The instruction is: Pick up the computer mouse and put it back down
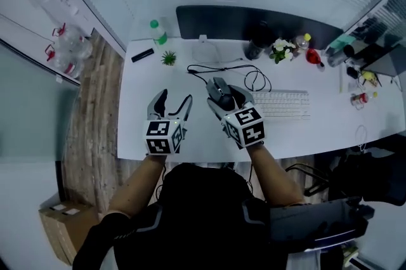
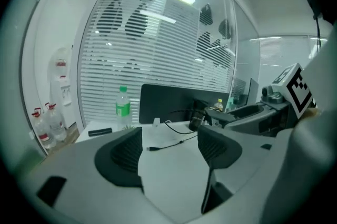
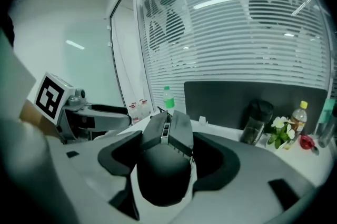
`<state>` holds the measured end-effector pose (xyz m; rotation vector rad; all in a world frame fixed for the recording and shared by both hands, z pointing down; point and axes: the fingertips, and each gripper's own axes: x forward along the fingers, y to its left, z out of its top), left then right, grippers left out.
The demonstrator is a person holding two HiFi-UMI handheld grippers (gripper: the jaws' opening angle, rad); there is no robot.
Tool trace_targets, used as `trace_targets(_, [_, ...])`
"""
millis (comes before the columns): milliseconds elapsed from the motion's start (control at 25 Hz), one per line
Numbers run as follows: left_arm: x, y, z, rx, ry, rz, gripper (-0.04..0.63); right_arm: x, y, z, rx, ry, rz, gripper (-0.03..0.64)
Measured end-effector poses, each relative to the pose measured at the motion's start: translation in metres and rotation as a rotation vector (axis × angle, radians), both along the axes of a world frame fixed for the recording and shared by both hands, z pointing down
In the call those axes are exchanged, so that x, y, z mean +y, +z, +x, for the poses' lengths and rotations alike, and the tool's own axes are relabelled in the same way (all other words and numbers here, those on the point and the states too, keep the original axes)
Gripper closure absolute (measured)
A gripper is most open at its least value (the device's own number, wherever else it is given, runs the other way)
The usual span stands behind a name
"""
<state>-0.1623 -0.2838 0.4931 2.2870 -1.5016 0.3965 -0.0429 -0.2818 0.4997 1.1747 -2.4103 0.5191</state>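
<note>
A black computer mouse (image 1: pixel 219 90) sits between the jaws of my right gripper (image 1: pixel 223 91), which is shut on its sides and holds it up off the white desk (image 1: pixel 143 132). In the right gripper view the mouse (image 3: pixel 164 165) fills the gap between the pads, nose pointing away. Its black cable (image 1: pixel 244 74) loops over the desk behind it. My left gripper (image 1: pixel 175 99) hangs beside it on the left, open, with nothing between its fingers (image 2: pixel 124 157); bare desk shows through the gap.
A white keyboard (image 1: pixel 282 104) lies right of the mouse. Along the back stand a green-capped bottle (image 1: pixel 157 33), a small plant (image 1: pixel 169 58), a black tumbler (image 1: pixel 257 47), flowers (image 1: pixel 281 49) and a dark partition (image 1: pixel 209 21). A black bar-shaped object (image 1: pixel 142 54) lies far left.
</note>
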Motion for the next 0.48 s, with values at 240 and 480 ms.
trace_targets(240, [0.001,-0.052,0.014,0.057,0.037,0.094,0.252,0.003,-0.050,0.020,-0.046,0.030,0.066,0.322])
trace_targets(480, [-0.001,-0.092,0.024,0.026,0.080,0.182,0.252,0.003,-0.085,0.035,-0.056,0.032,0.115,0.322])
